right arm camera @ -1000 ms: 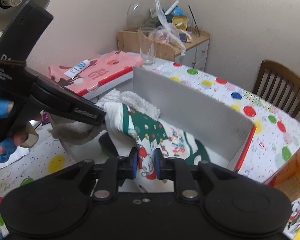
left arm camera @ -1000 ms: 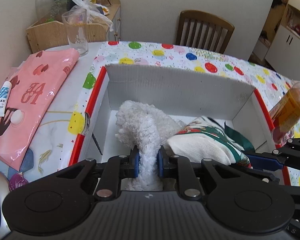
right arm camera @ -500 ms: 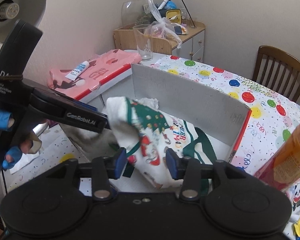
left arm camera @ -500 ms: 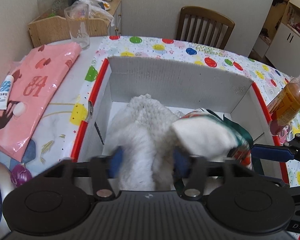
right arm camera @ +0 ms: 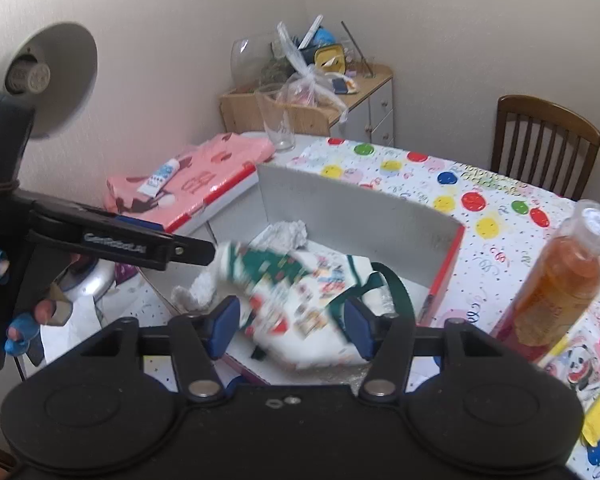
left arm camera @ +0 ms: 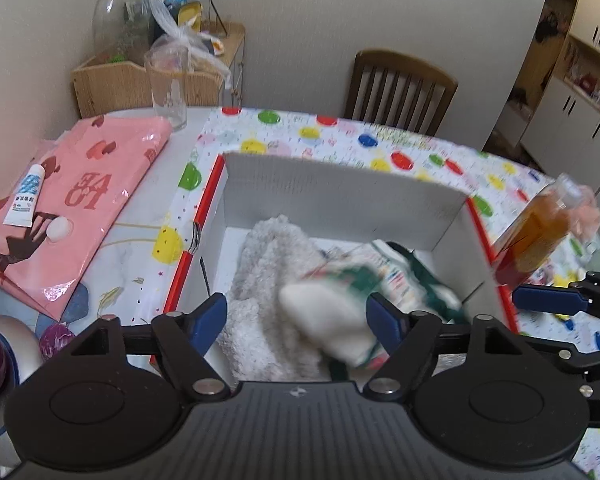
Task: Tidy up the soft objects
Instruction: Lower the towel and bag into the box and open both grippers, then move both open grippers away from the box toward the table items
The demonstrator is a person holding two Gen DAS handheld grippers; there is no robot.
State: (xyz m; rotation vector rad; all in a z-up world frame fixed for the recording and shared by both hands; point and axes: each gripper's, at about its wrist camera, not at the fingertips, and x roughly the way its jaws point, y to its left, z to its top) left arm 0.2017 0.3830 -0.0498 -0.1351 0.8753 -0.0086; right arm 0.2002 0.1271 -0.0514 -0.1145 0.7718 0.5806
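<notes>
Table box [left arm camera: 340, 204] | left claw [left arm camera: 298, 316] opening, off fluffy towel [left arm camera: 268, 280] | right claw [right arm camera: 292, 320] opening, dropped printed cloth [right arm camera: 300, 280] (blurred)

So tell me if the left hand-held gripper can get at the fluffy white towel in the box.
Probably yes: the left hand-held gripper, jaws opening, sits right over the fluffy white towel; only the Christmas-print cloth overlaps its right side.

Both fisheye views sit close above the near edge of the open box [left arm camera: 340, 196], tilted down and facing the far wall. The left view looks straight in; the right view [right arm camera: 356, 216] looks from further right, angled leftward. Both share box, worktop [left arm camera: 380, 136], chair [right arm camera: 544, 140].
</notes>
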